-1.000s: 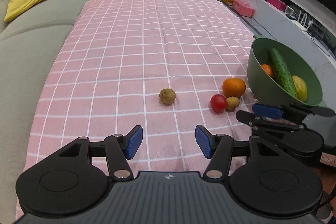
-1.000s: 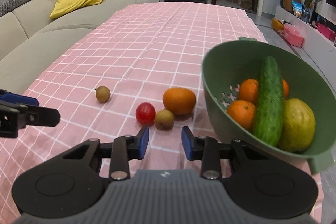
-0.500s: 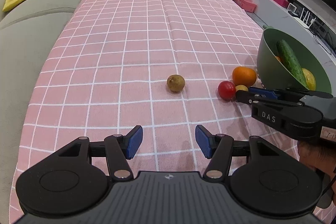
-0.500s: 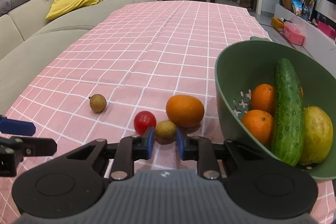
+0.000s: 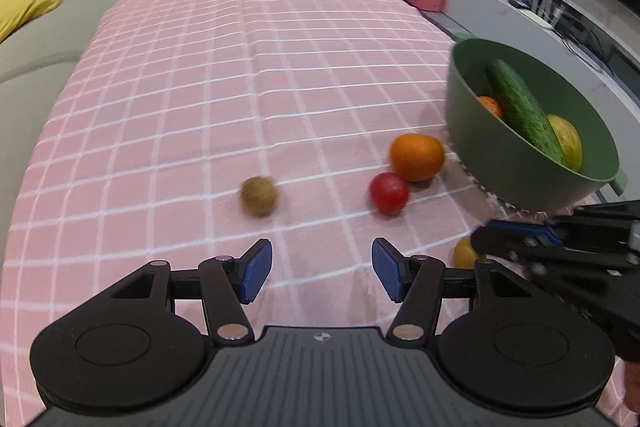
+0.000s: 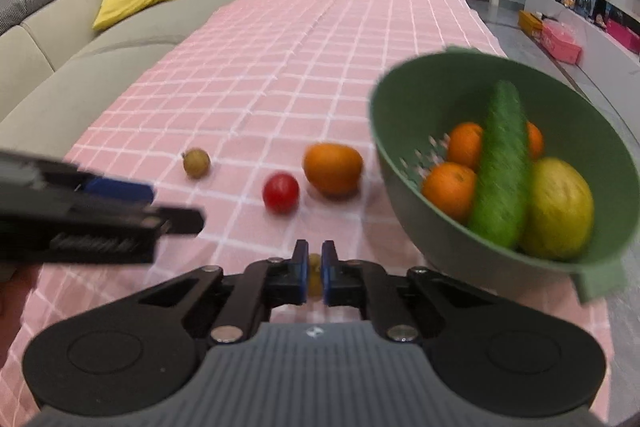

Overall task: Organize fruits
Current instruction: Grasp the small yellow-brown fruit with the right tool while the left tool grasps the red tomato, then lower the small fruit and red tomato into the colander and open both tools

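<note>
Since a second ago the right gripper (image 6: pixel 314 269) has clamped onto the small yellow fruit (image 6: pixel 314 273), pinched between its pads beside the green bowl (image 6: pixel 404 163). Left gripper (image 5: pixel 322 269) hangs spread wide, gripping nothing, near the brown fruit (image 5: pixel 259 195).

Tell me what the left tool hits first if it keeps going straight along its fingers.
Probably bare pink checked cloth. The left tool is open and empty; the small brown fruit sits just left of its line, the red tomato right. Depth unclear.
</note>
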The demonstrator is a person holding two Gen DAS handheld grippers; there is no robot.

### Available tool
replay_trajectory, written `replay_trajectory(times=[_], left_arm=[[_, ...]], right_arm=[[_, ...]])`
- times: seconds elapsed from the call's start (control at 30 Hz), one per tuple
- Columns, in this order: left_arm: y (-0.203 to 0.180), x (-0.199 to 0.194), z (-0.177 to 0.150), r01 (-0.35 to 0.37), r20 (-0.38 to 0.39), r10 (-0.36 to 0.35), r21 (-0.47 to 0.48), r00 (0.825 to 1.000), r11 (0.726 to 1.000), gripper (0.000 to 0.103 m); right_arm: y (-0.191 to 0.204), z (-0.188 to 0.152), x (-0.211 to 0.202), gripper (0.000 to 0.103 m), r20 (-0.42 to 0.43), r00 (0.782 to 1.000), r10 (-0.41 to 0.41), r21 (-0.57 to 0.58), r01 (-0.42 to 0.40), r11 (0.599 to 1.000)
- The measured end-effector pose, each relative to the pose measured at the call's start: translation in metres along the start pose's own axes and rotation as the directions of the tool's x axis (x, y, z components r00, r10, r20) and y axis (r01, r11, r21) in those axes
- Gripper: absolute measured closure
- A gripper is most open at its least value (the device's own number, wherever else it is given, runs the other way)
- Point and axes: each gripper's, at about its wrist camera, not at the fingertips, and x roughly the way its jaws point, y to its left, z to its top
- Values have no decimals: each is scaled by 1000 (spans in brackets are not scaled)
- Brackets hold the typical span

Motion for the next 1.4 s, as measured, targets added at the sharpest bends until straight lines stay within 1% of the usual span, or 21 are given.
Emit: replay_trajectory(times=[0.1, 0.17, 0.23, 0.37, 0.43, 0.5, 0.53, 0.57, 0.6, 0.67, 0.77, 0.83, 0.93, 0.97, 1.1, 1.13, 1.23, 1.4], left_arm=[[-9, 11, 5, 7, -6, -6, 43, 1000, 999, 35], [-14, 14, 8, 9, -7, -9, 63, 1000, 998, 35], [-18, 16, 11, 13, -4, -13, 79, 1000, 997, 35], [-20, 19, 17, 16, -2, -16, 105, 1000, 994, 35], [-17, 19, 17, 20, -5, -19, 99, 1000, 995, 35], [-14, 19, 17, 31, -12, -30, 94, 999, 995, 35], [-14, 19, 16, 35, -16, -34, 97, 999, 995, 35], [-14, 20, 16, 40, -18, -38, 104, 999, 994, 35], [-16, 21, 16, 44, -19, -42, 112, 999, 993, 35], [-20, 23, 17, 50, -19, -48, 126, 999, 991, 35], [-28, 29, 21, 61, -14, -60, 141, 998, 988, 35], [-32, 34, 23, 76, -13, -75, 149, 997, 986, 35], [-37, 44, 25, 113, -15, -112, 164, 994, 980, 35], [-38, 47, 26, 114, -18, -112, 169, 993, 979, 36], [-37, 51, 29, 100, -6, -101, 170, 995, 980, 54], [-35, 51, 30, 104, -4, -105, 161, 994, 982, 62], [-33, 50, 30, 107, -5, -108, 152, 994, 983, 67], [-32, 42, 28, 108, -7, -108, 154, 994, 982, 68]], right_arm=[[-8, -6, -5, 96, 5, 1000, -2, -11, 2, 1000], [-16, -8, -3, 96, 13, 1000, 20, 25, -21, 999], [-19, -6, -2, 95, 14, 1000, 19, 28, -19, 999], [-12, -4, 0, 94, 5, 998, 65, 14, -65, 998], [-4, -6, 1, 87, -6, 996, 84, -13, -84, 996], [1, -9, 5, 73, -26, 996, 87, -27, -88, 996], [1, -10, 7, 72, -33, 996, 87, -25, -88, 996], [2, -12, 10, 75, -44, 996, 80, -25, -81, 996], [1, -13, 13, 82, -56, 996, 74, -25, -76, 997], [-3, -14, 13, 82, -53, 996, 65, -21, -67, 998], [-11, -13, 8, 82, -50, 997, 53, 18, -52, 998], [-16, -13, 6, 82, -54, 998, 38, 25, -36, 999], [-25, -15, 4, 82, -66, 997, 36, 52, -32, 998], [-26, -16, 4, 82, -69, 997, 34, 57, -30, 998], [-32, -16, 3, 82, -73, 997, 35, 64, -30, 998], [-33, -16, 3, 82, -73, 997, 36, 66, -31, 997], [-33, -15, 3, 82, -73, 997, 39, 67, -34, 997], [-33, -12, 1, 82, -67, 997, 47, 64, -43, 997]])
